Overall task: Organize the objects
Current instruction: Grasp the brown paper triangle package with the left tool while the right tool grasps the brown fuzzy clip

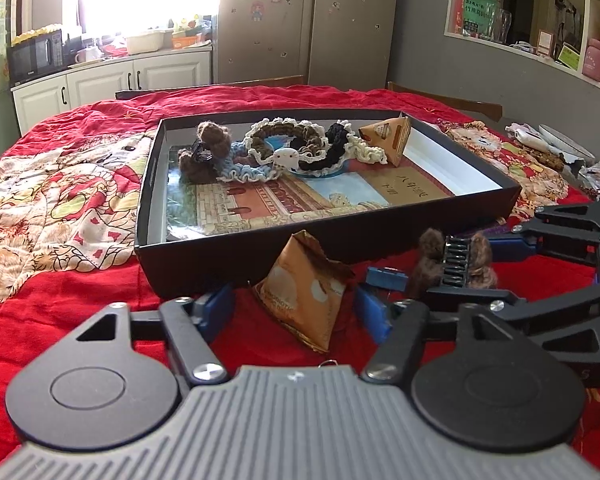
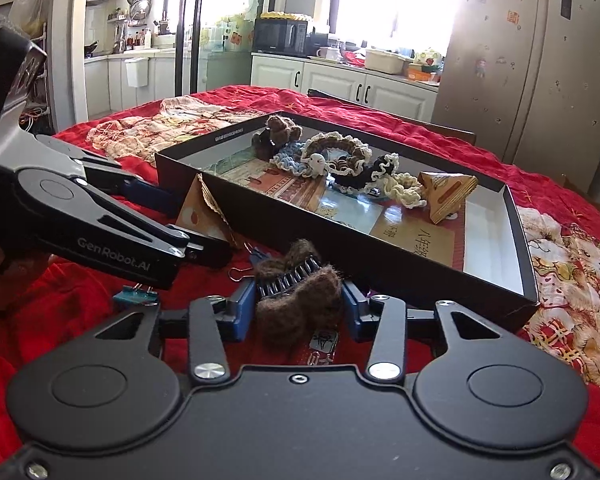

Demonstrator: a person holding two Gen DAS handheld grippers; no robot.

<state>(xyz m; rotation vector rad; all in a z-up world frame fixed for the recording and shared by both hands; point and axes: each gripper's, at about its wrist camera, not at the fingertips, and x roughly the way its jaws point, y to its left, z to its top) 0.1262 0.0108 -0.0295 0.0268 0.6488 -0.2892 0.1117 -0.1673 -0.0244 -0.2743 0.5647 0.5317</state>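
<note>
The black box (image 1: 332,248) on the red-covered surface (image 1: 80,312) already holds a brown furry hair clip (image 1: 204,152), several crocheted scrunchies (image 1: 296,148) and one triangular snack packet (image 1: 388,138), so a good part of the sorting looks done. Two items remain outside, just in front of the box's near wall. The left gripper (image 1: 296,304) has its jaws spread on either side of a second orange packet (image 1: 304,292), not visibly pressing it. The right gripper (image 2: 296,304) brackets a second brown furry clip (image 2: 296,292); whether its jaws pinch it cannot be told. Binder clips (image 2: 136,294) also lie loose nearby.
</note>
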